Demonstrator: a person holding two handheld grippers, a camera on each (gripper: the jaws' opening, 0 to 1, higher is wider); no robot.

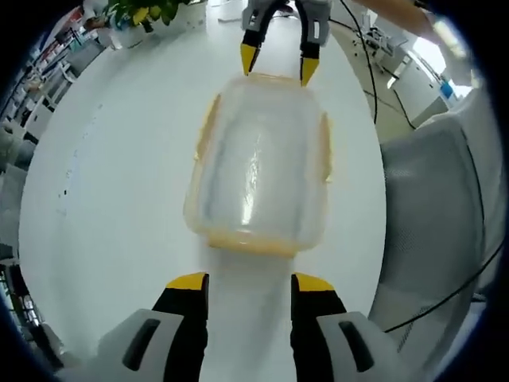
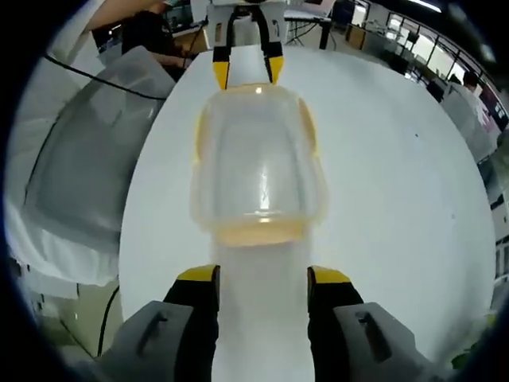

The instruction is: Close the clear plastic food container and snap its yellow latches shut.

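A clear plastic food container (image 1: 258, 171) lies lengthwise on the white table (image 1: 119, 183) with its lid resting on top. Yellow latches run along its long sides (image 1: 324, 147) and its ends (image 1: 254, 239); whether they are snapped down I cannot tell. My left gripper (image 1: 250, 285) stands open just short of the container's near end, nothing between its fingers. At the opposite end, my right gripper (image 1: 278, 65) is open too, its yellow tips beside the far rim. From the right gripper view, the container (image 2: 258, 159) sits between my right gripper (image 2: 264, 277) and my left gripper (image 2: 248, 73).
A grey mesh chair (image 1: 433, 207) stands against the table's edge, seen also as the chair (image 2: 79, 159) in the right gripper view. Black cables (image 1: 366, 64) trail nearby. Potted plants (image 1: 143, 12) sit at the table's far side. People and desks (image 2: 461, 87) fill the background.
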